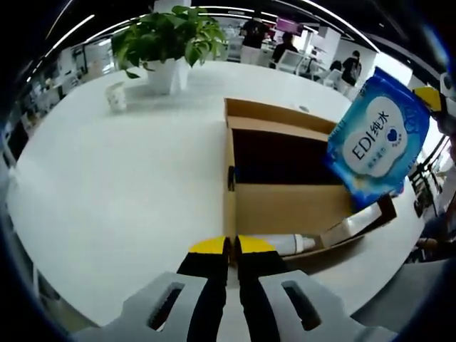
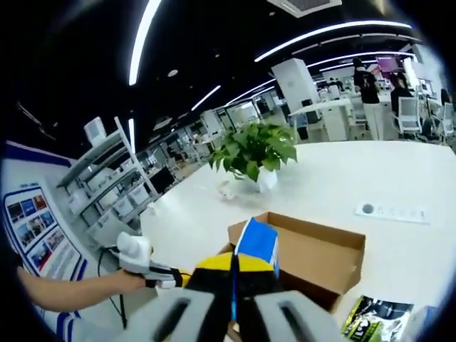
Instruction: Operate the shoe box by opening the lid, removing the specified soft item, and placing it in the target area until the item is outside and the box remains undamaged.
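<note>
Two hand-held grippers | right hand-held gripper (image 2: pixel 234 267) clamped on wipes pack (image 1: pixel 379 137), lifted clear above open shoe box (image 1: pixel 285 203) mid-counter (image 1: pixel 114 185) | left hand-held gripper (image 1: pixel 231 247) jaws closed, empty — risk: thin-edge pinch slips, pack drops back into box.

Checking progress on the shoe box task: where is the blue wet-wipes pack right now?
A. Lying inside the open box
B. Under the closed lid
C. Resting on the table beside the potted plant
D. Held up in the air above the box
D: in the left gripper view the blue wet-wipes pack hangs in the air beside and above the open cardboard box, and in the right gripper view the right hand-held gripper is shut on it.
</note>
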